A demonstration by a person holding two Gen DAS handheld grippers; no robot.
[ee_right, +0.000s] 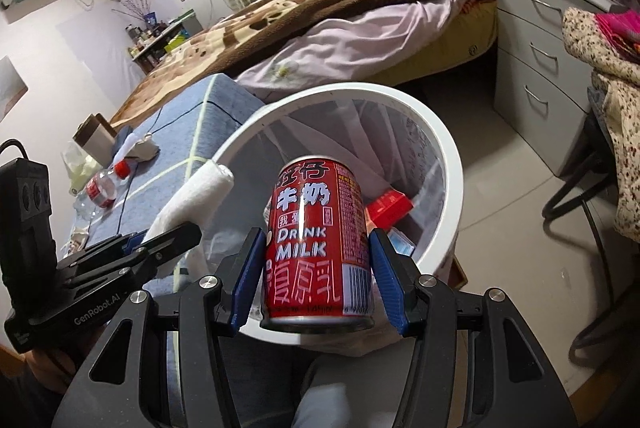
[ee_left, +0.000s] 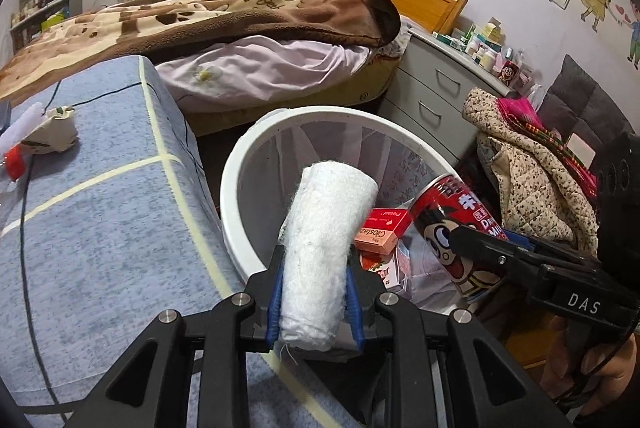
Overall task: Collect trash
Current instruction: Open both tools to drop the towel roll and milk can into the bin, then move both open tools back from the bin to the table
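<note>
My left gripper (ee_left: 314,270) is shut on a white rolled cloth (ee_left: 324,248) and holds it over the near rim of the white trash bin (ee_left: 232,188). My right gripper (ee_right: 318,260) is shut on a red milk can (ee_right: 318,248) and holds it upright over the bin's opening (ee_right: 452,156). The can also shows in the left wrist view (ee_left: 452,228), the roll in the right wrist view (ee_right: 192,200). Inside the bin lie a pink carton (ee_left: 380,232) and other packets.
A blue-covered bench (ee_left: 100,208) stands left of the bin with a plastic bottle (ee_right: 104,184), a cup (ee_right: 94,138) and a cable. A bed (ee_left: 240,40) is behind, grey drawers (ee_left: 436,88) at right, and a chair with clothes (ee_left: 532,168).
</note>
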